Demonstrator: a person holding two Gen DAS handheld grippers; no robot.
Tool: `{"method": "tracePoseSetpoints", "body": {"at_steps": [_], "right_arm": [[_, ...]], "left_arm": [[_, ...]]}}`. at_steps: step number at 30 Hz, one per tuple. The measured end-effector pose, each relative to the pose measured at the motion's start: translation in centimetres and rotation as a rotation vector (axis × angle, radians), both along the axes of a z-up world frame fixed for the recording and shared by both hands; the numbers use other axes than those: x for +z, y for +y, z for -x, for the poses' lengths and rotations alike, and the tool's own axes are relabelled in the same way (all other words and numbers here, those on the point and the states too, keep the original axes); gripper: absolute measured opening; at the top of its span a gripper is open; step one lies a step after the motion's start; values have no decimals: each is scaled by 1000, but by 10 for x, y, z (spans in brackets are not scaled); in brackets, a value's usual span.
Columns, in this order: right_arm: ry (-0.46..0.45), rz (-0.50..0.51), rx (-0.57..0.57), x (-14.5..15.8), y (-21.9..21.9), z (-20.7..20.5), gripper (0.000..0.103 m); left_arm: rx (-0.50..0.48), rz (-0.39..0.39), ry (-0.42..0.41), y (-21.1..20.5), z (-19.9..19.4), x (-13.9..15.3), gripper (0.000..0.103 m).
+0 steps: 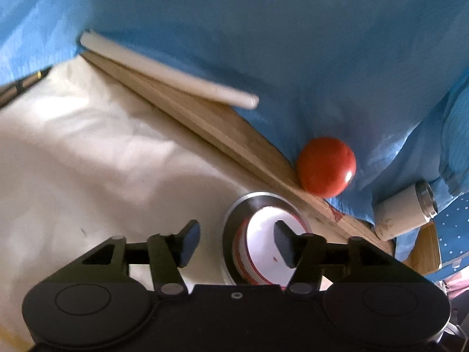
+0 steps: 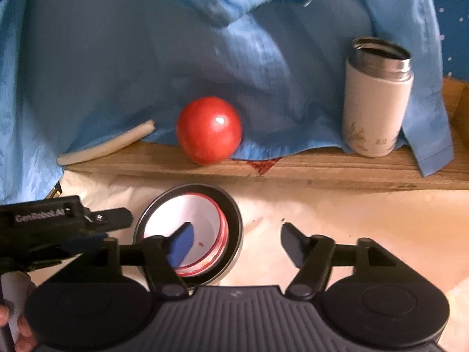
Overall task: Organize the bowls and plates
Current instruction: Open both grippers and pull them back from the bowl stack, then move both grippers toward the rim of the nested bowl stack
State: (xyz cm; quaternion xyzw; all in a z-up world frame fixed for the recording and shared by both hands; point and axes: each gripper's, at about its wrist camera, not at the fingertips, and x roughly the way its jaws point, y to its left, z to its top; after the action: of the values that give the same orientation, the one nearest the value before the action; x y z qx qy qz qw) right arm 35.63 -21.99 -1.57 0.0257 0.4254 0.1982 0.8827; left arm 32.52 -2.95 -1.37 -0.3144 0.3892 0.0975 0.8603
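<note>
1. Steel bowl [image 2: 187,231]: stands upright on the cream cloth [image 2: 351,220] covering the counter, just in front of the wooden board [image 2: 322,167]. This bowl serves as the reference point below.
2. White bowl [image 2: 187,214]: nested inside the steel bowl; it has a red rim band and small red specks on its inner wall.
3. Left claw [image 1: 234,242]: released, jaws spread, gripping nothing. In its own view one finger lies over the white bowl's interior and the other sits outside the steel bowl's rim. Contact with the rim cannot be determined.
4. Right claw [image 2: 237,243]: released, jaws wide, gripping nothing. One finger overlaps the nested bowls in its view; the other is out over the cloth, to the side of the steel bowl.
5. Tomato [image 2: 209,130]: on the board, directly behind the steel bowl, against the blue cloth [image 2: 117,73].
6. White cup with metal rim [image 2: 378,96]: upright on the board, behind the steel bowl and well to one side.
7. White stick [image 2: 108,143]: lying at the board's edge, behind the steel bowl on the opposite side from the cup.
8. Red stain [image 2: 262,165]: on the board edge, just behind the steel bowl.
</note>
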Motion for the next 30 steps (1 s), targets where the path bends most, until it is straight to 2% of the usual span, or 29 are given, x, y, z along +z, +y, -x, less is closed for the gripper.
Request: {"method": "tracePoseSetpoints", "body": {"at_steps": [2, 10, 18, 21, 26, 30], "right_arm": [[-13, -5, -9, 3, -4, 3, 87], [-50, -35, -66, 13, -26, 12, 102], [-91, 57, -131, 11, -35, 19, 103], [-59, 59, -126, 5, -37, 19, 103], [-11, 75, -150, -2, -38, 17, 103], [23, 77, -172, -8, -37, 15, 103]], "left_arm": [[9, -24, -16, 4, 3, 5, 71], [13, -108, -30, 10, 13, 11, 98], [-9, -213, 2, 1, 16, 6, 102], [-37, -247, 18, 0, 15, 5, 102], [-65, -262, 49, 6, 12, 4, 102], [-94, -279, 118, 15, 4, -3, 102]]}}
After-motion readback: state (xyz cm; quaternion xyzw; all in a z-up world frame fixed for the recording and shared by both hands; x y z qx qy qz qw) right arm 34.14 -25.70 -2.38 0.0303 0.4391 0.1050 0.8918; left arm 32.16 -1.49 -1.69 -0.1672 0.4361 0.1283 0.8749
